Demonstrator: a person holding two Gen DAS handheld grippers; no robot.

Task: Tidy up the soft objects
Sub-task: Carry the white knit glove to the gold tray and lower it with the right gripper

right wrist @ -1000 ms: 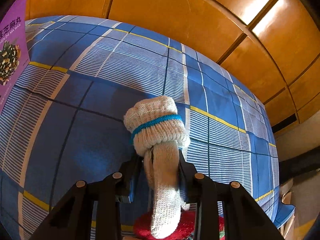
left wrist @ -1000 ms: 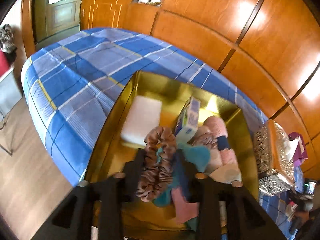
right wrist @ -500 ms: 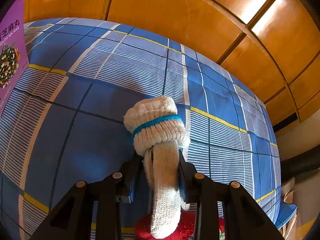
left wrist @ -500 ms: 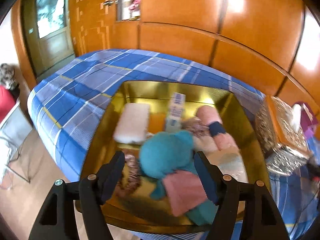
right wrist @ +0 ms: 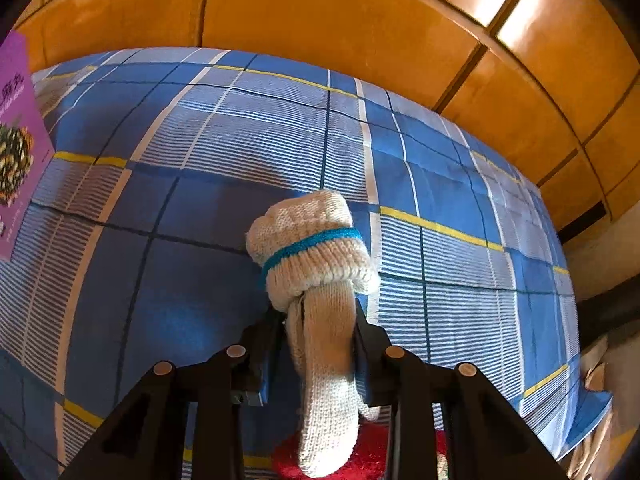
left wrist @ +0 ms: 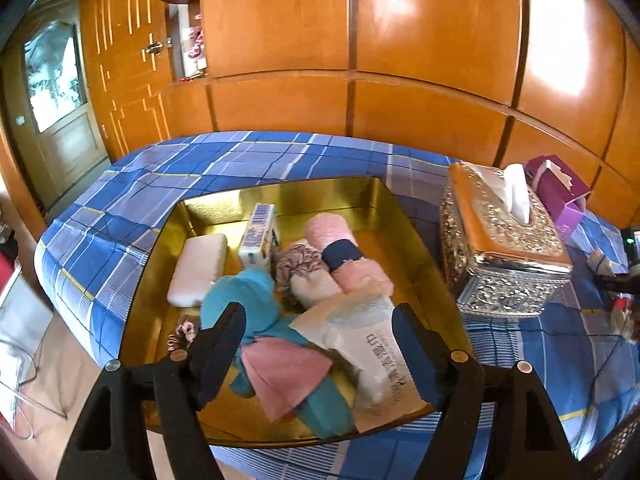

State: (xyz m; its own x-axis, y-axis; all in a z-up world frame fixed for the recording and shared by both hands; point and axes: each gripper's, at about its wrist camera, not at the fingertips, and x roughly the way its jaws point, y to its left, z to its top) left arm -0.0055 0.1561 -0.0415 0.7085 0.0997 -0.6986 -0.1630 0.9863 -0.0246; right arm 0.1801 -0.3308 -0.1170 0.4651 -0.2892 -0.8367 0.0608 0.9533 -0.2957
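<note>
Room: orange wood panelling behind a bed (left wrist: 248,156) under a blue plaid sheet.
Left gripper (left wrist: 320,332): I read it spread wide, nothing between the fingers, hovering over the near end of the gold tray (left wrist: 416,248).
Tray contents: teal cloth (left wrist: 244,300), pink cloth (left wrist: 288,376), white packet (left wrist: 360,332), pink rolled towel (left wrist: 340,248), mauve scrunchie (left wrist: 298,264), white pad (left wrist: 198,268), small carton (left wrist: 260,236).
Beside tray: silver tissue box (left wrist: 504,256), purple box (left wrist: 558,192) behind it.
Right gripper (right wrist: 316,340): I read it pinching the cream knitted sock bundle (right wrist: 316,256), blue band around it, above the sheet.
Below sock: red fuzzy item (right wrist: 288,456), partly hidden.
</note>
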